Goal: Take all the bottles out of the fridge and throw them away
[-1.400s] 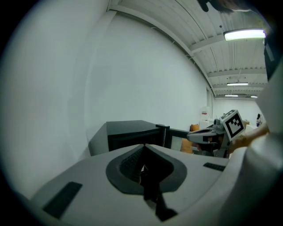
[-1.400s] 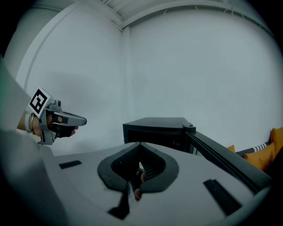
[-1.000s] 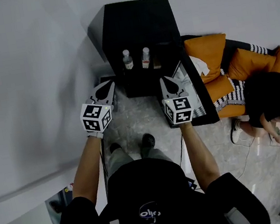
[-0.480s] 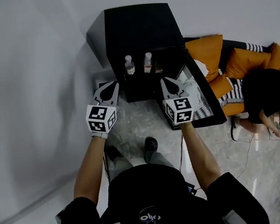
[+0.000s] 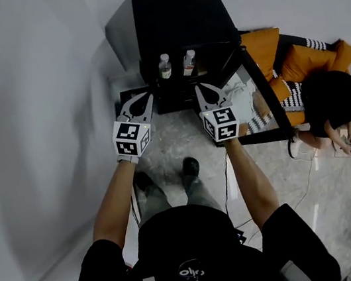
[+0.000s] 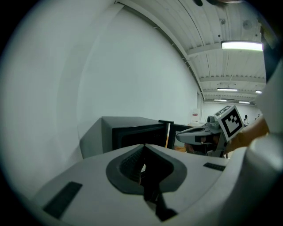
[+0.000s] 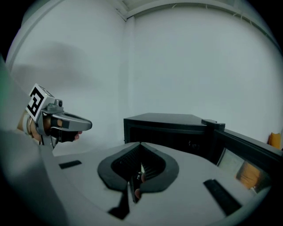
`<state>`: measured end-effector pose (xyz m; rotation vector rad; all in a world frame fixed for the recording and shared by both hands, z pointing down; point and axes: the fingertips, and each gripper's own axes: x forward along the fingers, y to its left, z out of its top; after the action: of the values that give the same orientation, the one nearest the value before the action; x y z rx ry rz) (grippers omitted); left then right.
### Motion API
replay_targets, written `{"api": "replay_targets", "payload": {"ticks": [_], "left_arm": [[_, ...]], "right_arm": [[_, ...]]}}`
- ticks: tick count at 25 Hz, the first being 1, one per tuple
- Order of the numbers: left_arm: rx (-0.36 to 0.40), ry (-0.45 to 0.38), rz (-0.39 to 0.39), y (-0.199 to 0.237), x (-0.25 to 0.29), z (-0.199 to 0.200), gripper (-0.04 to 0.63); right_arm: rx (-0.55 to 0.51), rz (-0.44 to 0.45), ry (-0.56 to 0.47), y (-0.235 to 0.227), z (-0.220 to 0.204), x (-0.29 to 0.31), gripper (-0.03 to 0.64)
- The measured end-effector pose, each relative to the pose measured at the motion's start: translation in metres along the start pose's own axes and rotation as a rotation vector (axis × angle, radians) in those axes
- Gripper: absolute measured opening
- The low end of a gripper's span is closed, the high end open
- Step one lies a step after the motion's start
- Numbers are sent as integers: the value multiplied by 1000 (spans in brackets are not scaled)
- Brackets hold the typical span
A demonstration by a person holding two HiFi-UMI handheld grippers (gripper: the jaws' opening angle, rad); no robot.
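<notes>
A pale wall (image 5: 27,102) fills the left side of the head view. Right of it, just left of centre, the left gripper (image 5: 139,100) hangs over the marbled floor (image 5: 175,136). Its own view shows its jaws pressed together with nothing between them. Its tips point toward the lower left corner of the black fridge (image 5: 174,15), which stands at the top centre with its front open.

Inside the opening stand two clear bottles, upright and side by side – the left bottle (image 5: 164,66) and the right bottle (image 5: 188,62), both well apart from either gripper. Below them, just right of centre, is the right gripper (image 5: 205,89). Its jaws are also closed and empty, and it is level with the left one.

The fridge door (image 5: 263,97) swings out toward the right – its inner shelf holds something white. Farther right, a person (image 5: 335,111) in black sits among orange cushions (image 5: 263,43), head bowed.
</notes>
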<state>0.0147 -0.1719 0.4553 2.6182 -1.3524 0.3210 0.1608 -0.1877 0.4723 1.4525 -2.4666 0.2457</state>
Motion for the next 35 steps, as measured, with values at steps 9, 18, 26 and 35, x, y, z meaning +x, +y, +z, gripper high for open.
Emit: {"api": "replay_targets", "payload": {"ticks": [9, 18, 26, 35], "left_arm": [[-5, 5, -23, 7, 3, -24, 2], [-28, -13, -7, 36, 17, -34, 2], [-36, -18, 7, 66, 34, -60, 2], [5, 4, -8, 77, 56, -98, 2]], "right_arm": [[14, -9, 22, 11, -20, 16, 2], [40, -24, 18, 16, -31, 50, 2], [46, -40, 2, 9, -53, 90, 2], [53, -31, -13, 9, -100, 134, 2]]}}
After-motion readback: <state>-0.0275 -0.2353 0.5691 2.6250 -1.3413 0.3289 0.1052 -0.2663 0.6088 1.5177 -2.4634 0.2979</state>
